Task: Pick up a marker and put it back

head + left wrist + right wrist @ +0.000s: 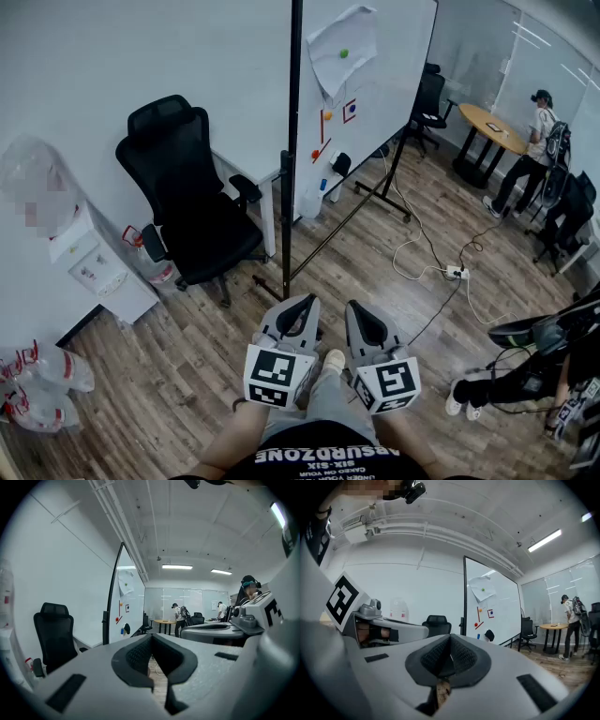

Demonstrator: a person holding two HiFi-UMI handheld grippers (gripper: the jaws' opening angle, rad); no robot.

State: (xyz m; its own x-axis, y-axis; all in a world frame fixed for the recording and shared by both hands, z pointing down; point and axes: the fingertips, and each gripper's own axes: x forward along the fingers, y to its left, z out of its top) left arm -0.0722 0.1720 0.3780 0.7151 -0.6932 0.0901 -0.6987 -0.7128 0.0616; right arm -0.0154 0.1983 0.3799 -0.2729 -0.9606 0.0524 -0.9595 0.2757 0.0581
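- Wood-plank floor (187, 375) fills the office below me. A rolling whiteboard (375, 84) stands ahead, with a black office chair (187, 197) to the left of its post.
- Clear plastic bags (42, 389) lie at the lower left of the floor. They look packed with bottles bearing red-and-white labels, but I cannot count them.
- A white water dispenser (98, 267) stands against the wall beyond the bags. Its top is wrapped in crinkled plastic, so I cannot tell what sits there.
- What I read as a red marker (322, 126) clings upright to the whiteboard, well apart from both tools. A second red stick (322, 151) slants just beneath it.
- My left gripper (302, 305) is held level over my legs, with its jaws pressed together and nothing between them.
- My right gripper (354, 309) sits just beside it, likewise clamped together and empty.
- A small blue object (323, 184) low on the board is too small to identify.
- A standing person (530, 150) is by the round table (492, 127) at the far right.
- Another figure (525, 375) is cut off by the right edge.
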